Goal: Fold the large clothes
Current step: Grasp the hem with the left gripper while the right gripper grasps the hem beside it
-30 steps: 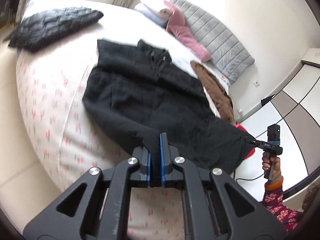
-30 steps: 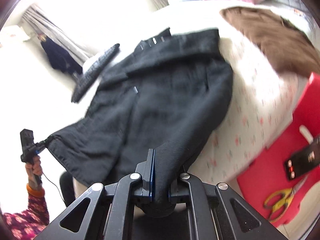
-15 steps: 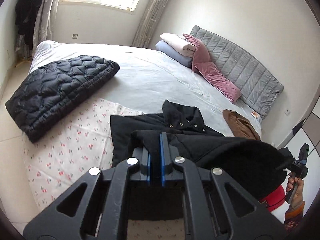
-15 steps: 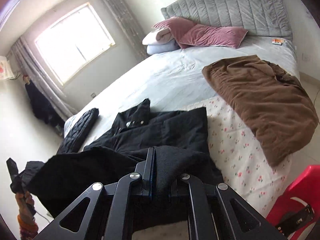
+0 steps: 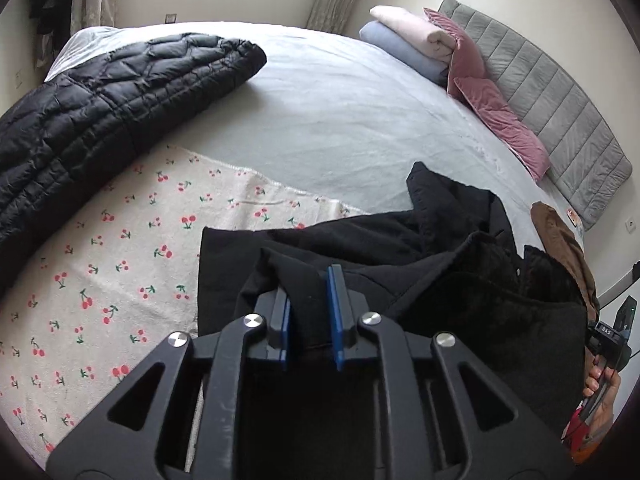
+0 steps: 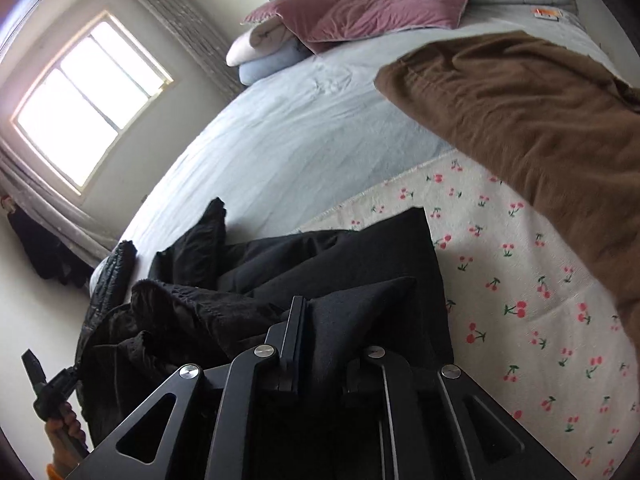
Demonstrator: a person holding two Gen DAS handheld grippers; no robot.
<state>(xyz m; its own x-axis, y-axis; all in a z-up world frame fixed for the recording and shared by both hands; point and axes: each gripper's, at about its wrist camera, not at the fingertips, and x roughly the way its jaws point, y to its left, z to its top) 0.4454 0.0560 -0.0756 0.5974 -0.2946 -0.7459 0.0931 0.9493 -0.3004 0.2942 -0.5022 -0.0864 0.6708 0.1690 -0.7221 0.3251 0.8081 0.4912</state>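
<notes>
A large black coat lies on the cherry-print cloth on the bed, its lower half doubled over toward the collar. My left gripper has its jaws parted, with a corner of the coat's hem lying loose between the blue pads. In the right wrist view the coat is bunched in folds. My right gripper has black cloth draped over its right finger; its jaws look parted and the grip is hidden.
A black quilted jacket lies at the left of the bed. A brown garment lies at the right. Pink pillows and folded blankets sit by the grey headboard. A window is at the left.
Both grippers carried the coat's hem up from the bed edge and forward over the coat toward its collar. The left jaws, shut before, have now parted.
</notes>
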